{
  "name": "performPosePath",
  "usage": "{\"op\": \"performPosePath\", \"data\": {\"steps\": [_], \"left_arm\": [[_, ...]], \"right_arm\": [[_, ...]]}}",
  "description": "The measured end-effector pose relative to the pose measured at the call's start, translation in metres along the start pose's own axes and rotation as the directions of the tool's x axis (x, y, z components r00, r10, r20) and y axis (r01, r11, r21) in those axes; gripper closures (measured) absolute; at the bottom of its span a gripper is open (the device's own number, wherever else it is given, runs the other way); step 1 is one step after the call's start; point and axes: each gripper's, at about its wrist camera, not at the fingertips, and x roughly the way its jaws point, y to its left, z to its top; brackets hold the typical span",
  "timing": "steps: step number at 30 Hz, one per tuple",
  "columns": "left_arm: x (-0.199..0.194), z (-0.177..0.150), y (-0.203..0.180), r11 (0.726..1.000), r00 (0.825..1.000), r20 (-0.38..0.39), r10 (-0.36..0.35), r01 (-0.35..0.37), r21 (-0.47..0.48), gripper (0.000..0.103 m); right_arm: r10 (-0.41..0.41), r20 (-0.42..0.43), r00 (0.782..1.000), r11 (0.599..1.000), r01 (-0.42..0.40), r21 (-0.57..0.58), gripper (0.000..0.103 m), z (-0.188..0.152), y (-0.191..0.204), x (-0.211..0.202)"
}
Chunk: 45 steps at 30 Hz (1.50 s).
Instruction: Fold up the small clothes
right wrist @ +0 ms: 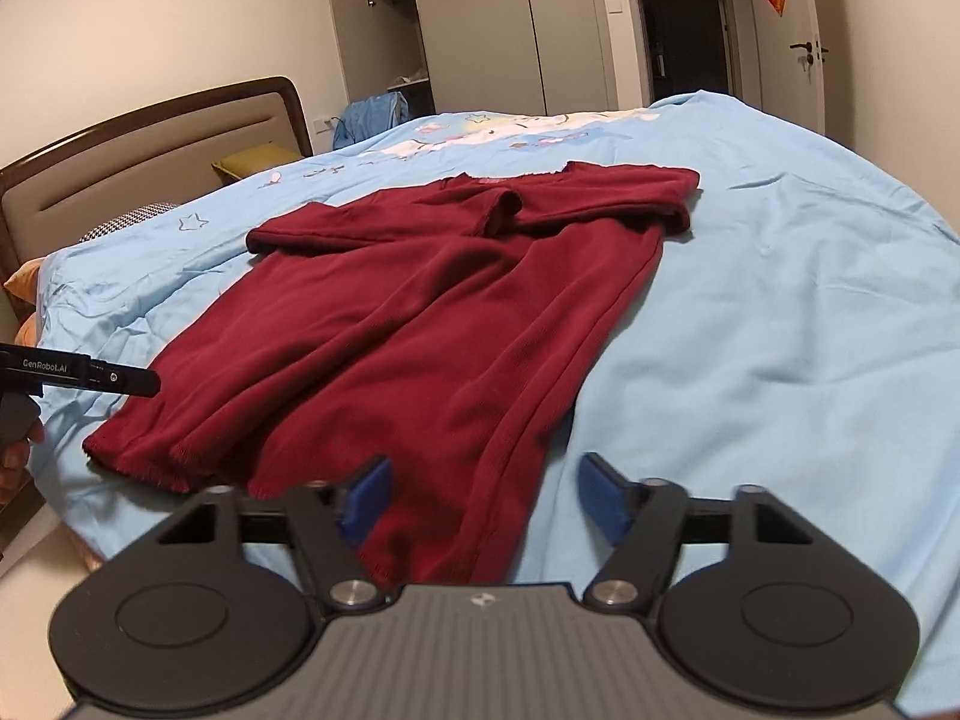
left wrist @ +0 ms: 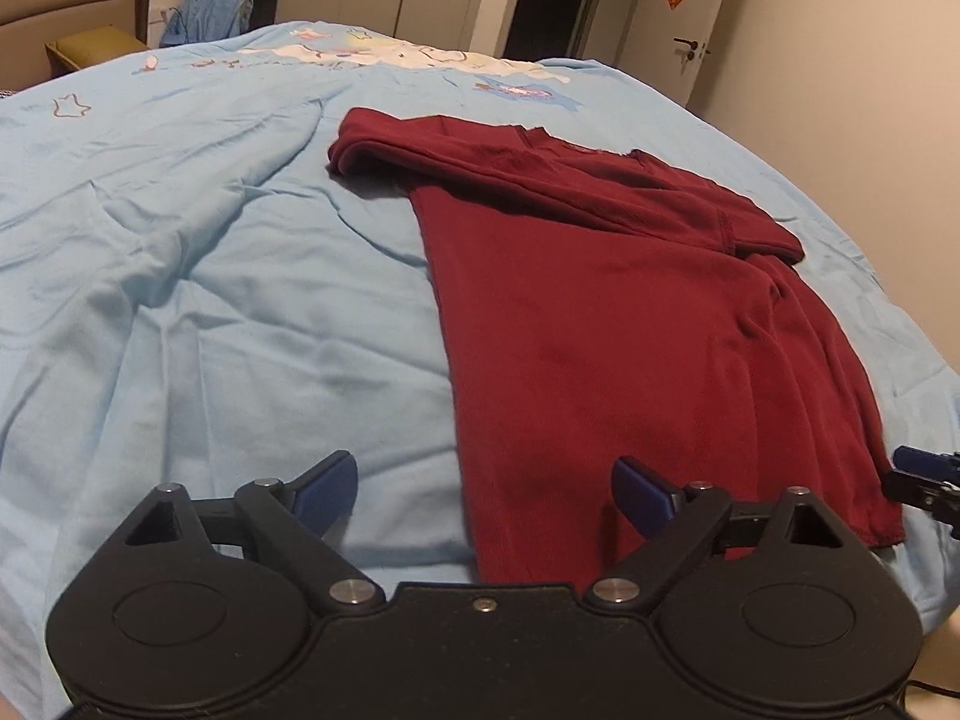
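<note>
Dark red shirt [left wrist: 600, 312] flat on my bed's blue cover [left wrist: 210, 252], sleeves folded in, my left tool [left wrist: 483, 495] wide open, empty, over its near left hem edge, my right tool [right wrist: 483, 498] wide open, empty, over right hem corner

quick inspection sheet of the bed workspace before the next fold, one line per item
surface: light blue bedsheet with cartoon print, wrinkled, covers the bed
job's things: dark red t-shirt lies flat, both sleeves folded in across the chest, hem toward the claws
clutter: nothing seen on the sheet beside the shirt
grippers: left claw open, empty, over the shirt's hem edge; right claw open, empty, over the hem's other corner
cables: thin dark cable at the left view's lower right edge
surroundings: headboard, wardrobe with one door open, white door with red decoration, blue cloth heap past the bed
</note>
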Motion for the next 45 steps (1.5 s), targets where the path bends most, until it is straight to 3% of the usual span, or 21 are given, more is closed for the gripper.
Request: {"op": "performPosePath", "data": {"steps": [5,7,8,10,12,14,15,23,30,37,41,42,43,45], "left_arm": [[0.001,-0.004,-0.004,1.0,1.0,-0.029,0.004,-0.004,-0.009,0.023],[0.002,-0.004,-0.006,1.0,0.999,-0.047,0.019,-0.02,-0.02,0.028],[0.002,-0.004,-0.008,0.999,0.998,-0.055,0.025,-0.026,-0.022,0.032],[0.002,-0.004,-0.011,1.0,0.998,-0.06,0.019,-0.02,-0.022,0.046],[0.001,-0.004,-0.013,0.999,0.998,-0.069,0.011,-0.014,-0.039,0.081],[-0.001,-0.002,-0.014,0.998,0.998,-0.066,0.009,-0.014,-0.065,0.096],[-0.004,-0.001,-0.016,0.997,0.998,-0.058,0.018,-0.022,-0.068,0.098],[-0.069,0.01,-0.023,0.999,0.997,0.078,0.028,-0.024,-0.048,0.099],[-0.047,-0.018,-0.013,0.996,0.999,-0.035,0.04,-0.043,-0.082,0.099],[-0.043,-0.026,-0.011,0.996,0.998,-0.04,0.048,-0.051,-0.068,0.092],[-0.042,-0.029,-0.011,0.996,0.998,-0.053,0.044,-0.048,-0.078,0.065],[-0.043,-0.029,-0.011,0.996,0.998,-0.05,0.044,-0.047,-0.079,0.055],[-0.044,-0.029,-0.013,0.996,0.998,-0.046,0.046,-0.05,-0.077,0.049],[-0.047,-0.028,-0.016,0.996,0.997,-0.027,0.066,-0.068,-0.058,0.029]], "right_arm": [[0.0,-0.024,1.0,1.0,0.001,0.019,0.058,-0.008,0.005,0.0],[-0.016,-0.03,0.999,1.0,0.017,0.015,0.08,-0.01,0.007,0.0],[-0.026,-0.031,0.999,1.0,0.026,0.005,0.085,-0.011,0.008,-0.001],[-0.031,-0.019,0.999,0.999,0.031,0.007,0.091,-0.011,0.006,-0.005],[-0.034,0.002,0.999,0.999,0.034,0.01,0.095,-0.01,0.004,-0.013],[-0.04,0.027,0.999,0.999,0.04,-0.002,0.096,-0.007,0.003,-0.022],[-0.043,0.043,0.998,0.999,0.043,-0.01,0.096,-0.005,0.002,-0.028],[-0.111,0.136,0.985,0.994,0.113,-0.005,0.098,0.008,-0.016,-0.083],[-0.154,0.054,0.987,0.988,0.152,0.03,0.098,-0.012,-0.036,-0.076],[-0.175,0.022,0.984,0.984,0.175,-0.016,0.096,-0.021,-0.036,-0.062],[-0.182,0.012,0.983,0.982,0.182,-0.044,0.09,-0.022,-0.035,-0.061],[-0.184,0.012,0.983,0.981,0.184,-0.054,0.08,-0.022,-0.034,-0.062],[-0.189,0.013,0.982,0.98,0.189,-0.067,0.062,-0.023,-0.034,-0.063],[-0.189,0.024,0.982,0.976,0.191,-0.109,0.043,-0.023,-0.03,-0.065]]}}
